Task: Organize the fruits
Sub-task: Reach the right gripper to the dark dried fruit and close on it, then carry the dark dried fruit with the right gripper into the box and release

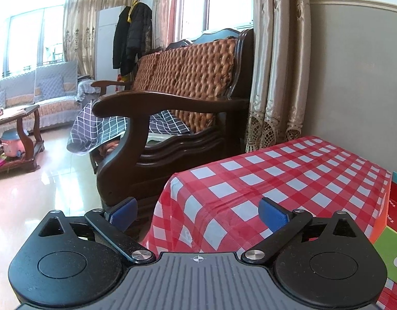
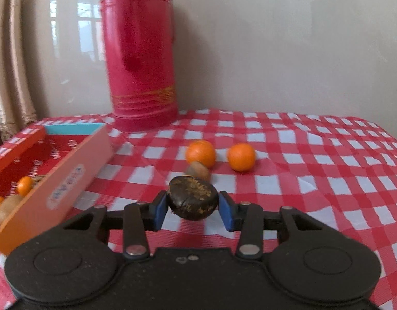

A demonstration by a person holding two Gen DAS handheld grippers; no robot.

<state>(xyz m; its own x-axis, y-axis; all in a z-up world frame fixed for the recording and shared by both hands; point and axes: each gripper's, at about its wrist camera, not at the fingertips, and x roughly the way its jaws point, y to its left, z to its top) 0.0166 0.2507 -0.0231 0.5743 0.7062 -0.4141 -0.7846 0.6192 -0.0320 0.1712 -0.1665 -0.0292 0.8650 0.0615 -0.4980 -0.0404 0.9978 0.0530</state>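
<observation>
In the right wrist view my right gripper [image 2: 192, 206] is shut on a dark brown round fruit [image 2: 192, 200] and holds it above the red checked tablecloth [image 2: 314, 180]. Behind it lie a small brown fruit [image 2: 198, 171] and two oranges [image 2: 200, 153] [image 2: 241, 156]. At the left an orange cardboard box [image 2: 56, 180] holds small oranges [image 2: 25, 185] and a brown fruit [image 2: 8, 205]. In the left wrist view my left gripper [image 1: 198, 214] is open and empty, over the table's left corner [image 1: 224, 188].
A tall red thermos [image 2: 140, 51] stands at the back of the table against the wall. A dark wooden bench [image 1: 172, 108] with woven cushions stands left of the table. The box's corner [image 1: 394, 219] shows at the right edge of the left wrist view.
</observation>
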